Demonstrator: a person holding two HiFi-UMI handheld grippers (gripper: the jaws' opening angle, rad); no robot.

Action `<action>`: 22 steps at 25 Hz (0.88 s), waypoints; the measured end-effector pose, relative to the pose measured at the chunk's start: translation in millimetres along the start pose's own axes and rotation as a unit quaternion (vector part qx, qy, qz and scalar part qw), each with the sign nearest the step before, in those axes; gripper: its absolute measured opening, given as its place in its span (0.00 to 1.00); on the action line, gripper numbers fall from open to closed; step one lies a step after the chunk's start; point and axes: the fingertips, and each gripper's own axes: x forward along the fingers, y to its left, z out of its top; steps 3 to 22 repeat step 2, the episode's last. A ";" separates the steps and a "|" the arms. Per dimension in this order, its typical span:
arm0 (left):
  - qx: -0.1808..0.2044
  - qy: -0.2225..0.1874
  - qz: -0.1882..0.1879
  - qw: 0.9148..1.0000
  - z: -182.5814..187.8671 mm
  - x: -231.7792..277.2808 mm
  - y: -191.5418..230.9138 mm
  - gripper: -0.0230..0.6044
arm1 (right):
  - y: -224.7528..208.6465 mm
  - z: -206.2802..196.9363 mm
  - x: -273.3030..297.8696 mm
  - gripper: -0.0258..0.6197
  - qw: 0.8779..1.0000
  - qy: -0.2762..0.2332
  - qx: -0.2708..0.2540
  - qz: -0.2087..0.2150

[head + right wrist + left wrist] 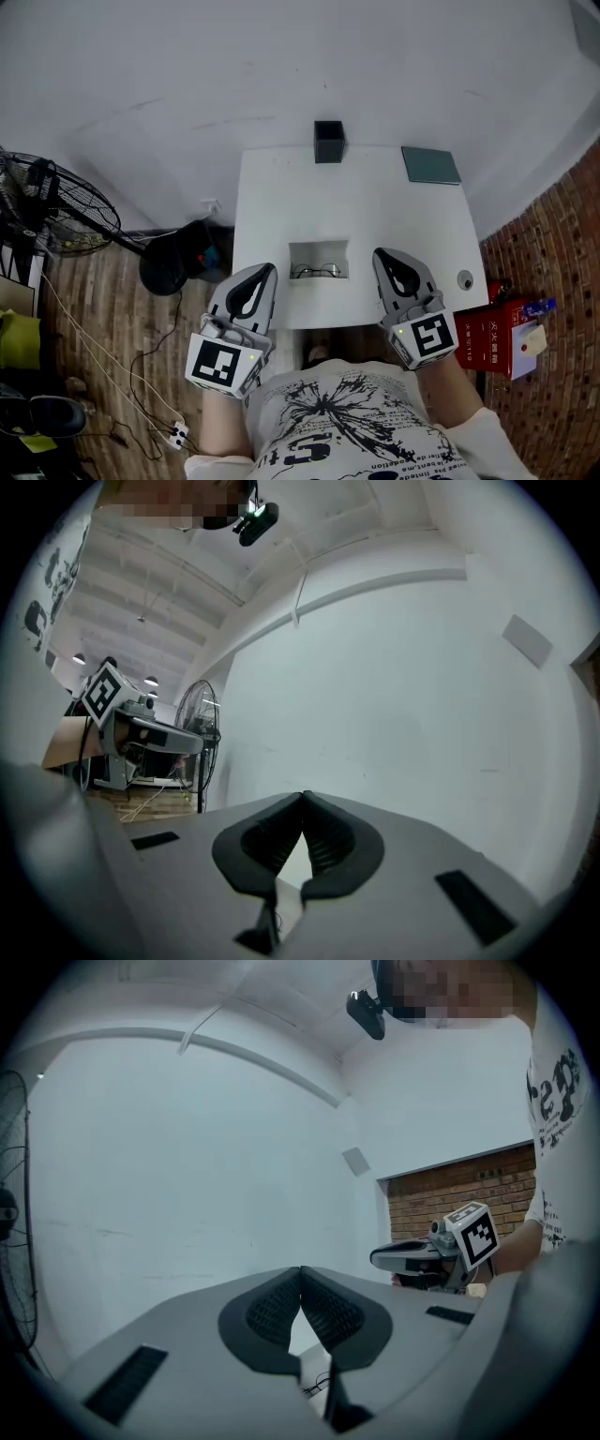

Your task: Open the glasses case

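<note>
— Where's the glasses case (319, 250)?
— At the near edge of the white bench (281, 187), between the two claws, with spectacles (317, 272) lying in it.
— And the claws?
— Left claw (266, 271) and right claw (381, 255) are both pressed together, pinching nothing

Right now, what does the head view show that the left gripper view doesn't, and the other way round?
Head view only: the black box at the far edge of the table, the dark flat item at its far right corner, and the red box on the floor.

Left gripper view only: the left tool seen along its jaws, with the tips meeting and nothing between them.

Both views: the right tool, the glasses and the fan.
</note>
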 end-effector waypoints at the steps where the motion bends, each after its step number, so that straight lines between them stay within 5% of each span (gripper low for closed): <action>1: -0.001 0.001 -0.001 1.000 -0.8 0.8 0.2 0.06 | -0.2 -0.6 0.2 0.06 1.000 0.001 0.001 0.000; 22: -0.002 0.002 -0.002 1.000 -1.5 1.6 0.3 0.06 | -0.4 -1.2 0.4 0.06 1.000 0.002 0.002 -0.001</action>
